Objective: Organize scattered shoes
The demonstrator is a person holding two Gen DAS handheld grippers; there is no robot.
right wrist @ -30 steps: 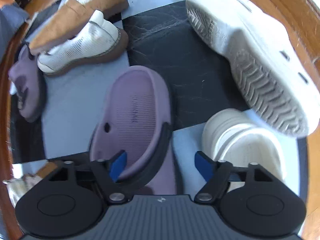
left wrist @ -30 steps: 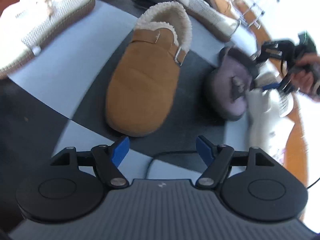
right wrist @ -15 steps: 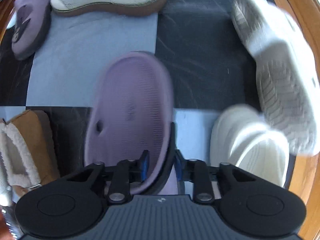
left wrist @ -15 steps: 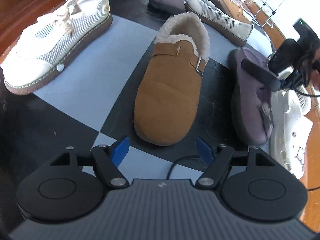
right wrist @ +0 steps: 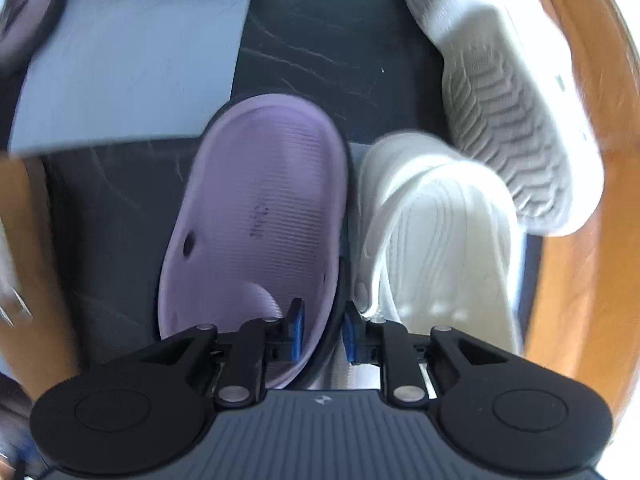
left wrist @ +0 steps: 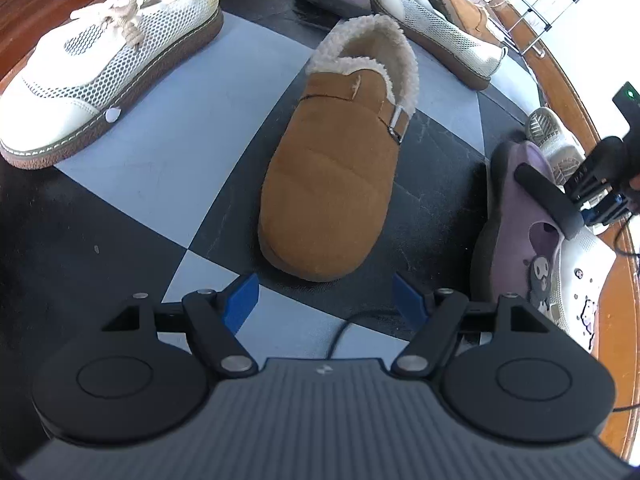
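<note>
Right tongs (right wrist: pixel 322 334) clamp purple clog (right wrist: pixel 260 216) | left view: tan slipper (left wrist: pixel 340 184)

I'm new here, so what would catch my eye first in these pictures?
The right gripper is clamped on the rim of a purple clog beside a white clog. A tan fleece-lined slipper lies mid-floor ahead of the open left gripper.

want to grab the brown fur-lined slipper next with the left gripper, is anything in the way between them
Nothing visible. The left gripper is open, and only bare checkered floor and a thin black cable lie between it and the brown slipper.
</note>
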